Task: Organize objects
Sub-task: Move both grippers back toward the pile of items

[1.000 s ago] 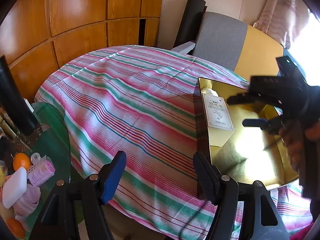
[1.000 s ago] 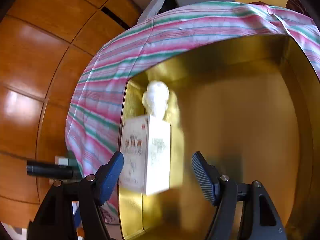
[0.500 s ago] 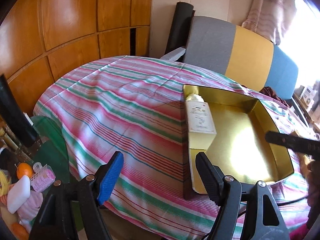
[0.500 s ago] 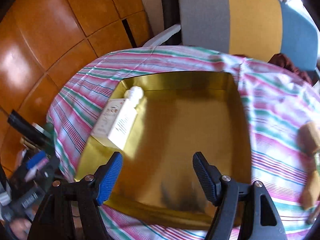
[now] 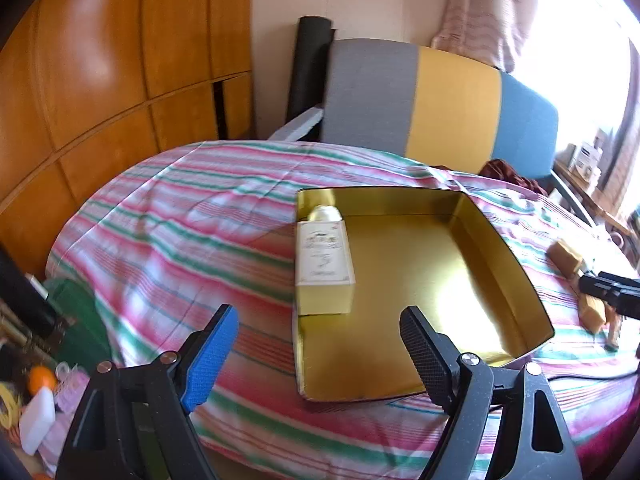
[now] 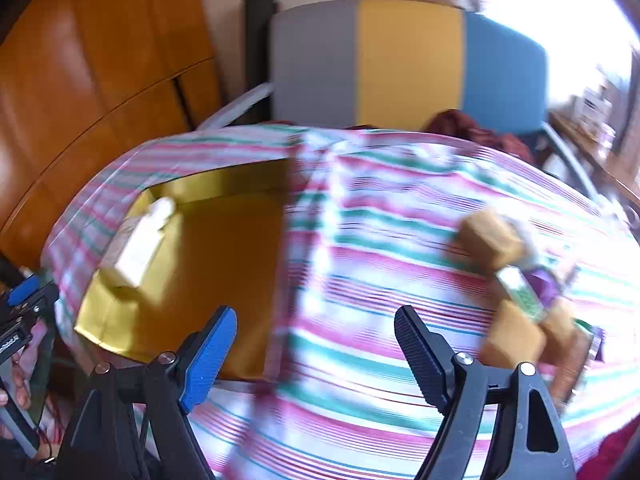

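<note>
Both sets of jaws stand wide and empty, having just been opening. The left gripper (image 5: 316, 344) hangs over the near corner of the gold tray (image 5: 496, 248), where a white bottle (image 5: 323, 254) lies along the left wall. The right gripper (image 6: 314, 346) hangs over the striped cloth (image 6: 360, 264), near tan blocks (image 6: 490, 236) right of the tray.

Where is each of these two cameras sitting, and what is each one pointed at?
Left wrist view: rides the left gripper, looking down over its open, empty jaws at the gold tray holding a white bottle; the right gripper's tip shows at the right edge.
Right wrist view: rides the right gripper, blurred, jaws open and empty, facing the striped tablecloth and tan blocks; a hand shows lower left.
Shared: tray, bottle, tablecloth, tricolour chair.
</note>
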